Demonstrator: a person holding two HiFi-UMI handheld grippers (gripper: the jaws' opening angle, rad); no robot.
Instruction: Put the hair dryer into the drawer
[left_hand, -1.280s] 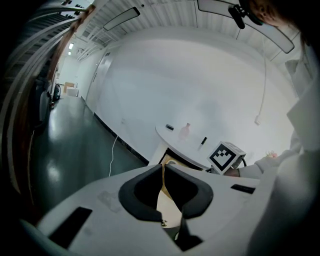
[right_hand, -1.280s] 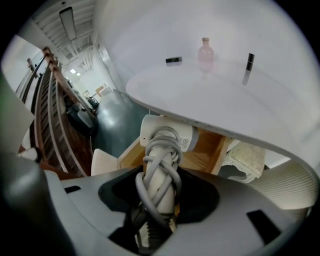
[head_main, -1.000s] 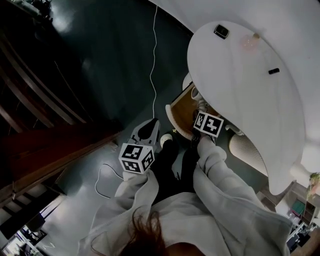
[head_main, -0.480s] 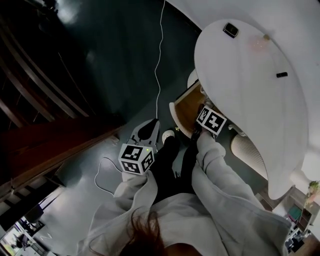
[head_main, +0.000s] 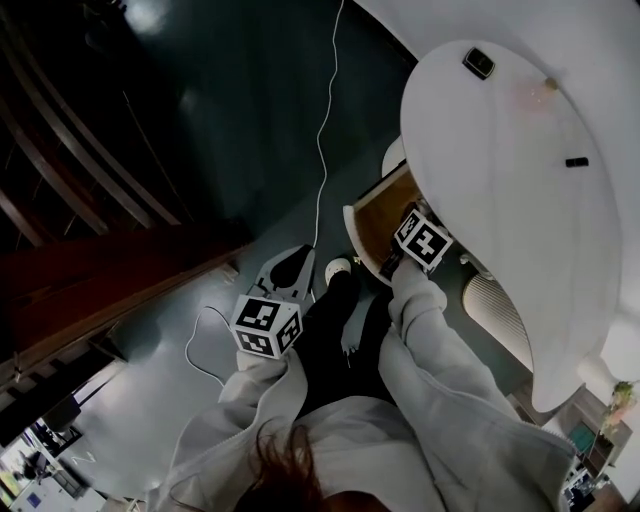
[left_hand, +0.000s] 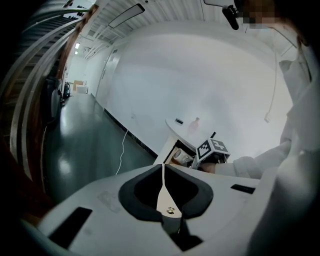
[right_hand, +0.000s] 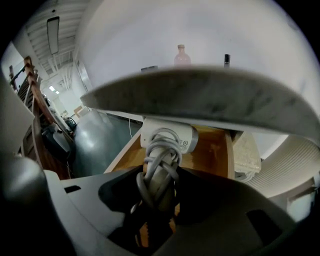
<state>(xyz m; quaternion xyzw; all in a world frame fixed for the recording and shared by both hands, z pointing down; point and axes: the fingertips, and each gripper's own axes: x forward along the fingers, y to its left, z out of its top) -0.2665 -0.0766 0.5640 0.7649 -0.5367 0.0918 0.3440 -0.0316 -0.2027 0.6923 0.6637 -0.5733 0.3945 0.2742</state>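
Note:
A white hair dryer (right_hand: 167, 138), its grey cord wound round the handle, is clamped in my right gripper (right_hand: 158, 199). The dryer's head hangs over the open wooden drawer (right_hand: 216, 150), just under the edge of the white oval table (right_hand: 200, 95). In the head view my right gripper (head_main: 398, 246) reaches into the drawer (head_main: 368, 218) below the table top (head_main: 500, 190). Lower left, my left gripper (head_main: 290, 270) hangs shut and empty over the dark floor. From the left gripper (left_hand: 162, 175) view, the dryer (left_hand: 181, 157) shows in the drawer mouth.
A white cable (head_main: 326, 120) trails across the dark floor. Wooden stair rails (head_main: 90, 250) run along the left. On the table lie a dark phone-like item (head_main: 478, 62), a pink bottle (head_main: 531, 92) and a small black object (head_main: 576, 161). A ribbed white seat (head_main: 497, 305) stands under the table.
My right gripper has sunk and moved further into the drawer with the hair dryer. The left gripper has barely shifted.

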